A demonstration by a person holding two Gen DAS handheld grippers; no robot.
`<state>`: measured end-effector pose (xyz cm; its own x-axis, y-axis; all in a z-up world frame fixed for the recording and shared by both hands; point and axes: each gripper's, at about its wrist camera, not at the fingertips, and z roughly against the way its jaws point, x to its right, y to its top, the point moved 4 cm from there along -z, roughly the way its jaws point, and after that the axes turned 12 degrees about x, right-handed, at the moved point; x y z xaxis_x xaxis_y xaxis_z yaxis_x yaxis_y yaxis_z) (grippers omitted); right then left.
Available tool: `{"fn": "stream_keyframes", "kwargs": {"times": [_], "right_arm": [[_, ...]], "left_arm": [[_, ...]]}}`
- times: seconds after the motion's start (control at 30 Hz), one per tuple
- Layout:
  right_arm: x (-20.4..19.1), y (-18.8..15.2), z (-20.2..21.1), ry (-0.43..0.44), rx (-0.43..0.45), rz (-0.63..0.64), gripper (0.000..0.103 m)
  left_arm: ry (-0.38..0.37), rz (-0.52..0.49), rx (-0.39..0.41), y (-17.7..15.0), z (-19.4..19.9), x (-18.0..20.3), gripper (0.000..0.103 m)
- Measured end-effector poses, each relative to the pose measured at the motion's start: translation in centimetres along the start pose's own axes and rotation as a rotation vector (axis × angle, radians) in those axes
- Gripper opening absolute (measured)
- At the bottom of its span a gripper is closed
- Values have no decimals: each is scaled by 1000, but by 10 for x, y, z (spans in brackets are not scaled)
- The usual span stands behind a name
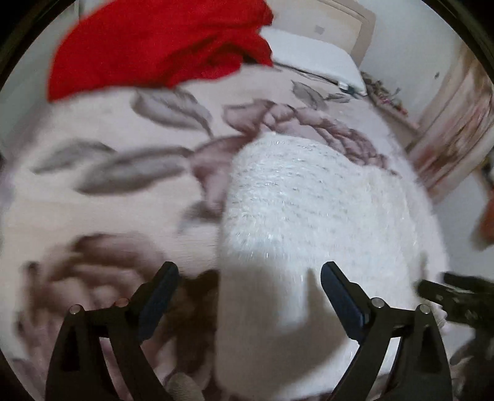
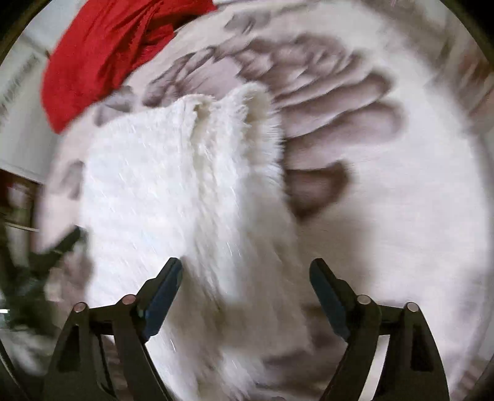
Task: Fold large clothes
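A fluffy white knit garment point(image 1: 302, 209) lies folded on a bed with a floral blanket point(image 1: 108, 191). My left gripper point(image 1: 249, 274) hovers over the garment's near left edge, jaws wide open, nothing pressed between the pads. In the right wrist view the same white garment point(image 2: 173, 191) shows a doubled-over edge at the top. My right gripper point(image 2: 246, 271) hangs above its near right part, open, with the fabric below and untouched by the pads. The other gripper point(image 1: 447, 296) shows at the right edge of the left wrist view, and at the left edge point(image 2: 58, 243) of the right wrist view.
A red garment point(image 1: 160, 46) lies crumpled at the far side of the bed, also visible as red cloth point(image 2: 102, 52) in the right wrist view. A white pillow point(image 1: 311, 52) and headboard point(image 1: 355, 21) sit far right. A curtain point(image 1: 457, 123) hangs beyond the bed's right edge.
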<state>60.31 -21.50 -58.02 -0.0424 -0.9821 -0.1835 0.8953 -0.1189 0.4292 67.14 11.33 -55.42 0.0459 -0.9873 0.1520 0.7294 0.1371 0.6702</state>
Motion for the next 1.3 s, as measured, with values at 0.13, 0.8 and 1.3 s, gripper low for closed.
{"fn": "stream_keyframes", "kwargs": {"times": [0.13, 0.8, 1.3], "right_arm": [[33, -4, 68, -217, 74, 82, 93], [36, -54, 412, -301, 296, 39, 95], [-5, -126, 685, -250, 485, 67, 95]], "left_arm": [[64, -51, 32, -2, 40, 16, 94], [59, -85, 164, 28, 348, 103, 94], [101, -65, 272, 21, 559, 121, 94]]}}
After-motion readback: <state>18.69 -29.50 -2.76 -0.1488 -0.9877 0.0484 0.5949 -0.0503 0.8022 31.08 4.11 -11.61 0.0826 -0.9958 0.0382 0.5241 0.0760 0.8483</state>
